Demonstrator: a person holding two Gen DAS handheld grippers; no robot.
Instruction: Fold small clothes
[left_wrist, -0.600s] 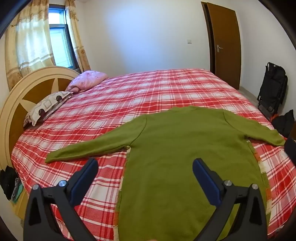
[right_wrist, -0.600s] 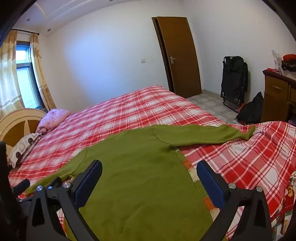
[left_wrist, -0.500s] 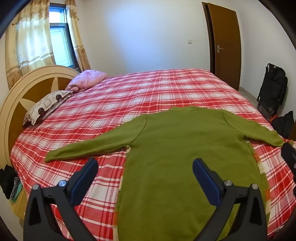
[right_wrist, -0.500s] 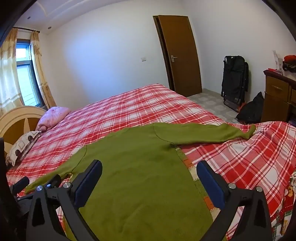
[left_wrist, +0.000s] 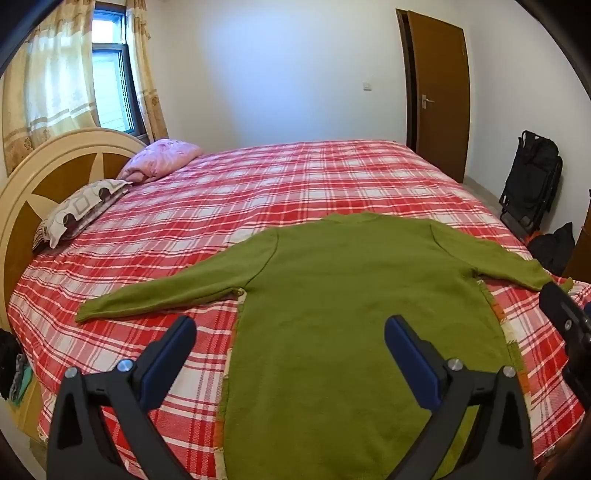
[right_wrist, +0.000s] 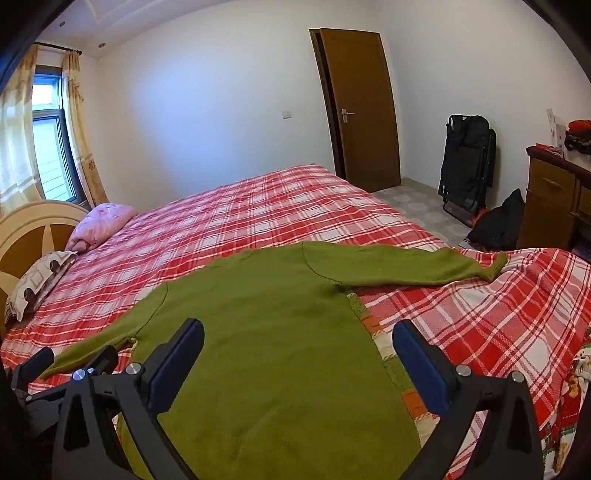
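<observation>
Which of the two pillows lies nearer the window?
The pink pillow: it lies at the far end of the headboard by the window, beyond the patterned brown-and-white pillow.

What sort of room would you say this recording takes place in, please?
A home bedroom, most likely: a wide bed with a rounded headboard and pillows, a curtained window, and a wooden dresser beside the door.

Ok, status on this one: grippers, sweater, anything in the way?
Left gripper and right gripper open, empty. Green sweater flat on bed, sleeves spread, unfolded. Nothing on it.
</observation>
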